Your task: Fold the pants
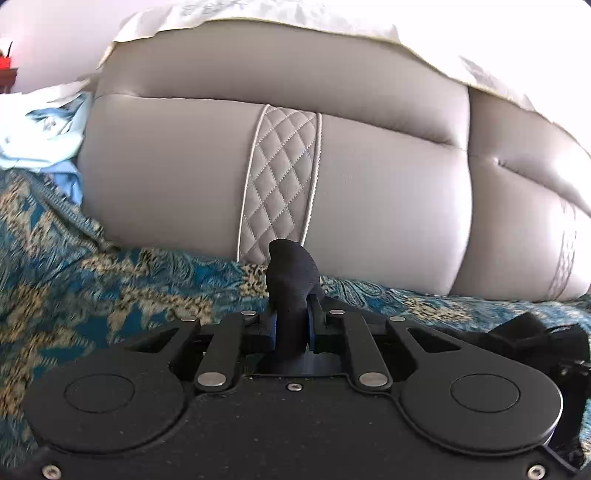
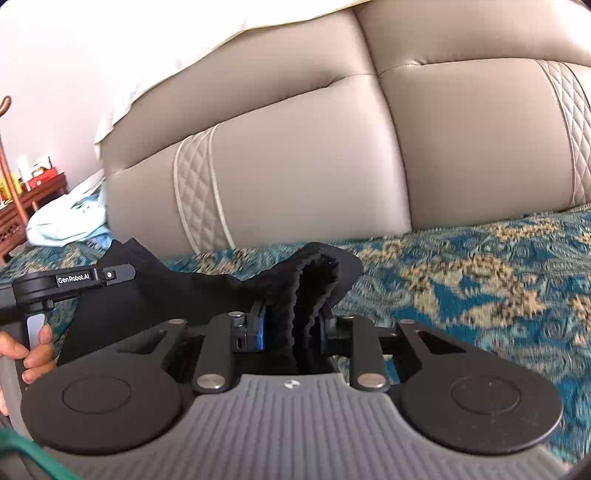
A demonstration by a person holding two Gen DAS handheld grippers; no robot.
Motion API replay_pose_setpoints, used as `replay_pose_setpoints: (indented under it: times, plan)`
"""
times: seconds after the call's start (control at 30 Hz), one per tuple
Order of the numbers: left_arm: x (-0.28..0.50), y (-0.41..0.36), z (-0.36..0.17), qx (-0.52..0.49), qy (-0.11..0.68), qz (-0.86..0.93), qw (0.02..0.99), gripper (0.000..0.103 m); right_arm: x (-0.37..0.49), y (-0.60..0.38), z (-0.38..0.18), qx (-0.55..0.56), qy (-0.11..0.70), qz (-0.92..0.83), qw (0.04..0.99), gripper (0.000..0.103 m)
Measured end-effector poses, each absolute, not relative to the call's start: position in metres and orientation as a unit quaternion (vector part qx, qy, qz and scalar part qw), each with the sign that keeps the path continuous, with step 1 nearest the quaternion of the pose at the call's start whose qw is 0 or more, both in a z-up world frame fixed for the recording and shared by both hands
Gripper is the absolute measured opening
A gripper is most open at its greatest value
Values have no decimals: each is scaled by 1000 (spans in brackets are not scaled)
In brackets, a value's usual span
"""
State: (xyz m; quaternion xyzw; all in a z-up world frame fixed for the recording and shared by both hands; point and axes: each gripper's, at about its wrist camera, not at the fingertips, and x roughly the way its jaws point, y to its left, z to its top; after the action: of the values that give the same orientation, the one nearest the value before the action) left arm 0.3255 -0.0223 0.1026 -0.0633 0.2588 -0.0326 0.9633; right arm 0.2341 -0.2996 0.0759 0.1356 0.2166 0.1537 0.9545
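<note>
The black pants (image 1: 291,280) are pinched in my left gripper (image 1: 291,325), a bunched tip of cloth sticking up between the blue pads. In the right wrist view my right gripper (image 2: 293,325) is shut on a thick ribbed fold of the same black pants (image 2: 314,280), likely the waistband. Black cloth stretches leftward from it to the other gripper (image 2: 74,280), which a hand (image 2: 33,354) holds at the left edge. Both grippers hover above the teal and gold patterned bedspread (image 2: 461,288). The rest of the pants hangs out of sight below the grippers.
A grey padded headboard (image 1: 332,166) with quilted strips rises just behind the bedspread (image 1: 92,280). A light blue garment (image 1: 44,136) lies crumpled at the left by the headboard. White bedding (image 1: 258,14) drapes over the top. A wooden side table (image 2: 29,206) with small items stands far left.
</note>
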Motion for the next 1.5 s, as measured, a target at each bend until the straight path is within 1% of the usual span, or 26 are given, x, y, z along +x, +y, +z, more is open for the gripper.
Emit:
replay_pose_setpoints:
  times: [0.17,0.33,0.4,0.5,0.57,0.67,1.0,1.1,1.13,1.17,1.2,1.27,1.33,1.4,1.47,1.5]
  plan:
    - [358,-30,80,-39,280,-19,959,14,253,-299,73,125,216,152,956,30]
    - [369,-30,56,-23,299,-3,954,17,264,-292,67,103,228,151,956,31]
    - [370,-26,54,-30,304,0,952,19,268,-290,64,98,232,146,957,32]
    - [373,-21,50,-35,314,2,949,23,272,-290,57,92,239,138,957,37]
    - [376,-20,48,-35,323,5,946,26,274,-291,54,92,243,133,956,43]
    - [378,-19,45,-32,330,8,944,28,276,-293,49,93,247,131,955,46]
    - [381,-17,42,-35,341,10,939,32,280,-296,42,114,254,128,952,49]
    - [382,-16,42,-38,343,11,938,33,281,-297,40,120,253,127,952,56]
    - [382,-16,42,-39,345,11,938,34,281,-297,40,122,253,125,952,63]
    - [383,-16,42,-39,346,10,937,35,281,-298,40,123,253,123,952,67]
    - [383,-15,43,-40,348,10,937,36,281,-297,40,125,254,119,952,69]
    - [383,-15,45,-34,351,13,936,45,280,-299,41,134,253,119,951,75]
    - [379,-15,49,-20,351,18,936,52,276,-303,43,150,252,119,949,76]
    - [372,-16,54,-11,349,19,937,59,269,-308,47,164,245,117,948,80]
    - [363,-15,58,-8,351,17,936,71,261,-312,52,171,235,115,950,87]
    - [358,-15,60,-7,352,14,936,73,256,-314,55,172,229,114,951,89]
